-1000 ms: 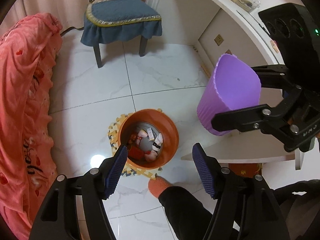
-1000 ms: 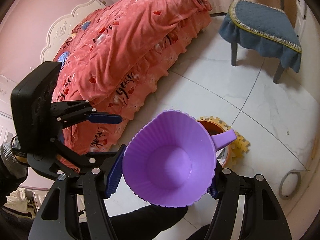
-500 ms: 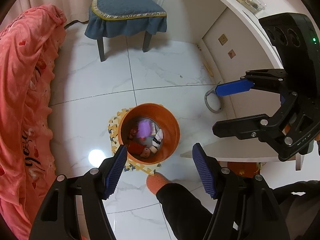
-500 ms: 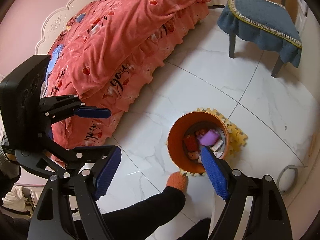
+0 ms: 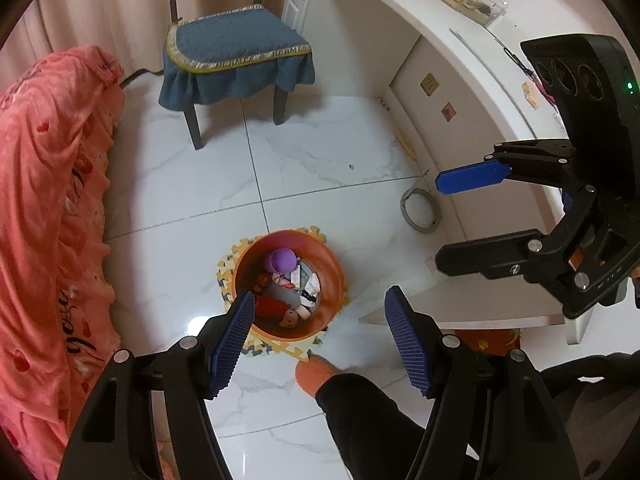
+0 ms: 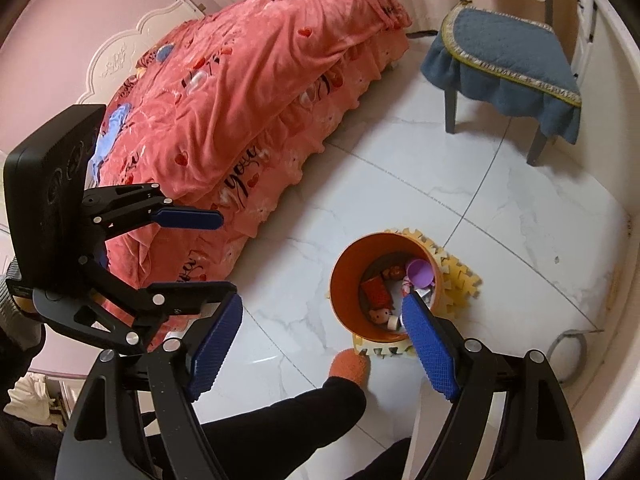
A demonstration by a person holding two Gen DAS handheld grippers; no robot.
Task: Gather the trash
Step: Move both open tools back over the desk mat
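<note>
Down on the white marble-look floor tiles, the round orange bin [image 5: 289, 285] stands on a jigsaw-edged foam mat [image 6: 458, 276], and the purple fluted cup [image 5: 282, 260] now lies inside it on top of the other rubbish. That piece looks collected. Beside it in the bin are a red packet [image 6: 376, 293], a small doll-like figure [image 5: 289, 319] and crumpled wrappers. The right tongs [image 6: 322, 336] have just been opening; nothing is between their ribbed blue pads, which stand wide apart above the bin. The left tongs [image 5: 320, 334] are also parted and empty.

Judging what is left: a grey ring of tape or cable [image 5: 420, 212] lies on the floor by the white table [image 5: 440, 36], and may be next, though whether it counts as trash I cannot tell. The cup seems soft, pleated silicone; the bin smooth, hard plastic. A plush coral bedspread [image 6: 256, 92] drapes the bed, and a blue fabric-covered chair [image 5: 236, 60] stands apart.
</note>
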